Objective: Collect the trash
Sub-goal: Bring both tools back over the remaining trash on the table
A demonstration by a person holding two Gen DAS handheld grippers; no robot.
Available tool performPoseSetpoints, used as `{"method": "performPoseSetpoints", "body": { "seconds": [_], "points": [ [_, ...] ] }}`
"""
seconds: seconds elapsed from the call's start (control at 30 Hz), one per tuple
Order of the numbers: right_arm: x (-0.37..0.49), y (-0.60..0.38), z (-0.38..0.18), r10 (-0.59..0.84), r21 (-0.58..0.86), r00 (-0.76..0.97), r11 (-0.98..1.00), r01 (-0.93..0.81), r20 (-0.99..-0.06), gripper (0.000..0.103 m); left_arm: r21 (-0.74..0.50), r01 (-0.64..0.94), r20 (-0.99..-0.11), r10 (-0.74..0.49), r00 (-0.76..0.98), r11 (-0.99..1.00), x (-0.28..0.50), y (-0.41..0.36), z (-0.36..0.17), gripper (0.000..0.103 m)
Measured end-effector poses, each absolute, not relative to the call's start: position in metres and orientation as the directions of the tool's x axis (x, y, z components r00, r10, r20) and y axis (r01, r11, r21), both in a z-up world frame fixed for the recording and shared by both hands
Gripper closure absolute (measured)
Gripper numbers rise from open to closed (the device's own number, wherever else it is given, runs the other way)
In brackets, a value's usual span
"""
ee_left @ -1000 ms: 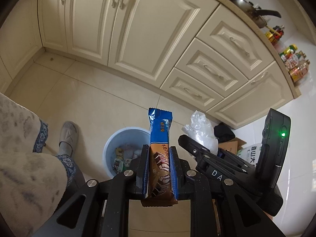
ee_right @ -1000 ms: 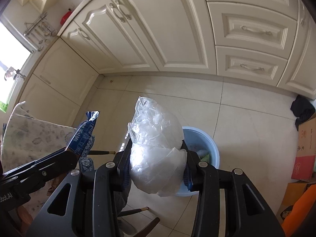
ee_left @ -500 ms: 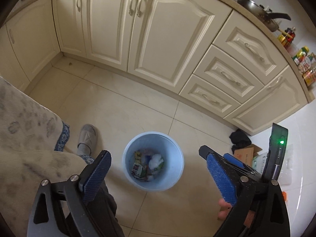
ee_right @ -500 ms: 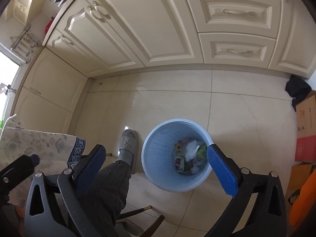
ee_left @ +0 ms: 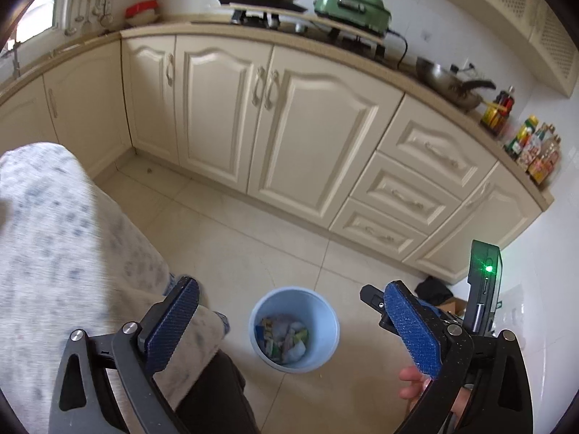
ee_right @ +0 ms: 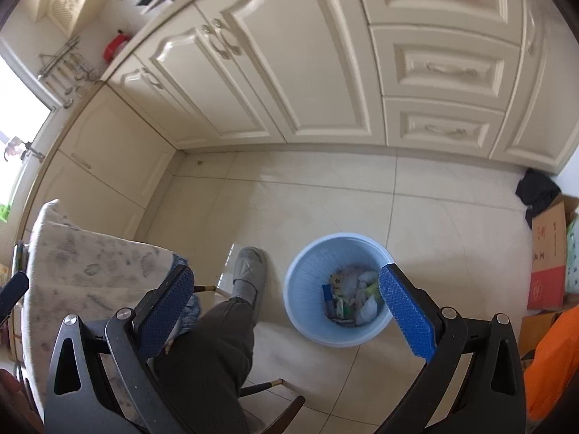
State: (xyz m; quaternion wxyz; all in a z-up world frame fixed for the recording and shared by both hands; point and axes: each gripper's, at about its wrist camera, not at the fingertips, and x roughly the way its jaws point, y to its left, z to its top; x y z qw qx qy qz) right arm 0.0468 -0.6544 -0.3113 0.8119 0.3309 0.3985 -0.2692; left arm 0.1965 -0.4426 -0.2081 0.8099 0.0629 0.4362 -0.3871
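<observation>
Two handheld grippers hang above a tiled kitchen floor point(ee_right: 325, 188), each with its blue-padded fingers spread wide and holding nothing. Between the fingers of the left gripper point(ee_left: 289, 322), a pale blue bin point(ee_left: 294, 329) stands on the floor, with wrappers and crumpled trash point(ee_left: 286, 336) lying in its bottom. The right gripper point(ee_right: 286, 311) looks down on the same bin point(ee_right: 338, 289), which sits toward its right finger, the trash point(ee_right: 353, 300) heaped inside. Left of the bin, a grey slipper point(ee_right: 248, 275) rests on the tiles at the end of a dark trouser leg point(ee_right: 210, 354), and a patterned cloth point(ee_right: 90, 271) drapes further left. Cream cabinets point(ee_left: 275, 123) line the far wall under a counter point(ee_left: 398, 68) carrying a wok point(ee_left: 445, 79) and bottles point(ee_left: 535, 152). A cardboard box point(ee_right: 550, 253) stands at the far right.
</observation>
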Motion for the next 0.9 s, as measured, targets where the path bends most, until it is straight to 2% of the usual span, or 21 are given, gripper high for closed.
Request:
{"method": "performPoseSetpoints", "body": {
  "seconds": [0.5,0.9],
  "points": [
    [0.121,-0.508,-0.177,-0.159,0.273,0.707,0.847,0.456,-0.689,0.0,-0.247,0.6,-0.559,-0.618,0.553,0.761,0.146,-0.185,-0.097,0.001],
    [0.181,-0.377,-0.126,-0.067,0.21,0.794,0.948,0.239,-0.604,0.0,-0.21,0.436,-0.46,-0.482,0.745,0.875,0.078,-0.011,-0.08,0.001]
  ]
}}
